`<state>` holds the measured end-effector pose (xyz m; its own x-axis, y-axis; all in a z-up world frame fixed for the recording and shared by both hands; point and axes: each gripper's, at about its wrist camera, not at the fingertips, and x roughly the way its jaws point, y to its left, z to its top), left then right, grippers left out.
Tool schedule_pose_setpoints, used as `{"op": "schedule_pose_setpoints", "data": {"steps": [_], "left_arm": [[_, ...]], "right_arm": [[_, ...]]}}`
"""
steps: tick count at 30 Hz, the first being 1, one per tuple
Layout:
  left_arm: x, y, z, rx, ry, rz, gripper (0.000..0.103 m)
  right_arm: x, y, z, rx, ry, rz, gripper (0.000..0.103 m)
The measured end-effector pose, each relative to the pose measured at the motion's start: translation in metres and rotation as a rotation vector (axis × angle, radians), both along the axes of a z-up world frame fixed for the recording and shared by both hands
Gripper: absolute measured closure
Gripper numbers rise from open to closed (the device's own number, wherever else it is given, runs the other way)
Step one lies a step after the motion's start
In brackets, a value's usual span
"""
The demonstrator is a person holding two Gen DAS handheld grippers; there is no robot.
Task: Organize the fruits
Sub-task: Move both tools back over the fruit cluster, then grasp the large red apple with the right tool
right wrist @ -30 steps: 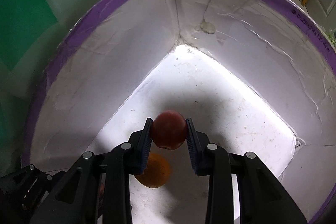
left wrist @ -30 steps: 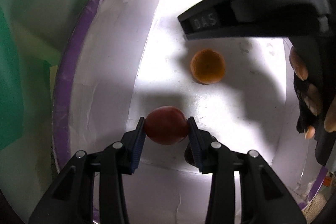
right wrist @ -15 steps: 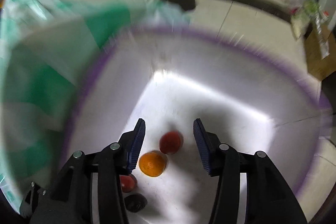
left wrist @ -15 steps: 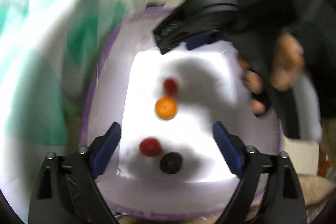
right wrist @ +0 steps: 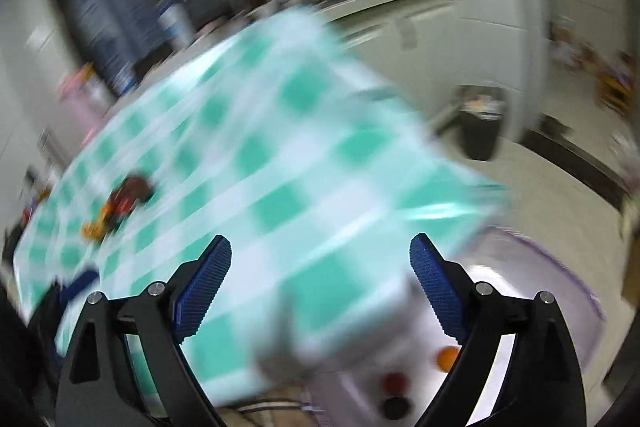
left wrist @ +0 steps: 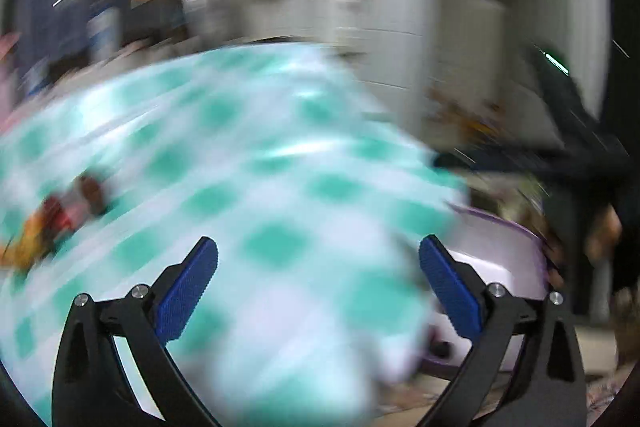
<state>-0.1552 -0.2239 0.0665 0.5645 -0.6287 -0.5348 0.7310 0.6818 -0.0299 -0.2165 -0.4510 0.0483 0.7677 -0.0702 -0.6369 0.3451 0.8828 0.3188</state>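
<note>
Both views are blurred by motion. My left gripper (left wrist: 318,247) has its jaws opening wide, with nothing between them, above the green-and-white checked table (left wrist: 280,187). My right gripper (right wrist: 320,245) is also opening and holds nothing. The white box with a purple rim (right wrist: 520,267) stands low beside the table's corner. In it lie an orange (right wrist: 448,357), a red fruit (right wrist: 394,381) and a dark fruit (right wrist: 394,405). In the left wrist view the box (left wrist: 500,251) shows at the lower right. A small pile of fruit (right wrist: 116,203) lies on the cloth far to the left, and the same fruit pile (left wrist: 52,223) shows at the left wrist view's edge.
A person's hand (left wrist: 604,231) on the other gripper's dark body shows at the right of the left wrist view. A black bin (right wrist: 480,123) stands on the pale floor beyond the table's corner. Dark shelving and white walls lie behind the table.
Both grippers let go of their red fruits inside the box, opened wide and rose out of it. Their views swung up from the box floor to the table top.
</note>
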Motion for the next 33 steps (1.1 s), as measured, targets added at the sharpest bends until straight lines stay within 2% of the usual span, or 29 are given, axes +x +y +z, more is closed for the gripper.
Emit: {"op": "schedule_pose_setpoints", "data": {"steps": [2,5,8,10,12,14,16,17,20,26,29,31,33], "left_arm": [[0.040,0.053,-0.002,-0.030,0.044,0.187,0.002],[0.089,0.132,-0.012,-0.072,0.089,0.412,0.002],[0.127,0.211,-0.009,-0.103,0.105,0.614,0.002],[0.135,0.252,-0.007,-0.126,0.114,0.718,0.002],[0.145,0.289,-0.012,-0.193,0.140,0.825,0.002],[0.146,0.318,-0.021,-0.301,0.212,0.943,0.002],[0.143,0.327,-0.023,-0.392,0.262,0.966,0.002],[0.141,0.332,-0.023,-0.418,0.261,0.979,0.002],[0.138,0.337,-0.021,-0.405,0.233,1.015,0.002],[0.138,0.336,-0.028,-0.423,0.289,1.006,0.002],[0.138,0.330,-0.029,-0.413,0.283,0.994,0.002],[0.137,0.327,-0.029,-0.406,0.275,0.988,0.002],[0.137,0.324,-0.030,-0.404,0.274,0.985,0.002]], "right_arm": [[0.033,0.045,0.001,-0.020,0.037,0.105,0.015],[0.071,0.109,-0.002,-0.057,0.053,0.245,0.015],[0.113,0.158,-0.001,-0.109,0.064,0.340,0.015],[0.148,0.185,-0.006,-0.115,0.079,0.384,0.015],[0.178,0.201,-0.010,-0.079,0.107,0.394,0.015],[0.209,0.212,-0.015,-0.027,0.113,0.392,0.015],[0.243,0.221,-0.022,0.001,0.120,0.379,0.015],[0.265,0.229,-0.025,0.014,0.124,0.371,0.015],[0.308,0.243,-0.030,0.039,0.119,0.350,0.015],[0.361,0.248,-0.039,0.093,0.120,0.264,0.015],[0.377,0.245,-0.042,0.122,0.119,0.228,0.014],[0.384,0.247,-0.042,0.107,0.129,0.225,0.015],[0.389,0.254,-0.043,0.047,0.149,0.222,0.018]]}}
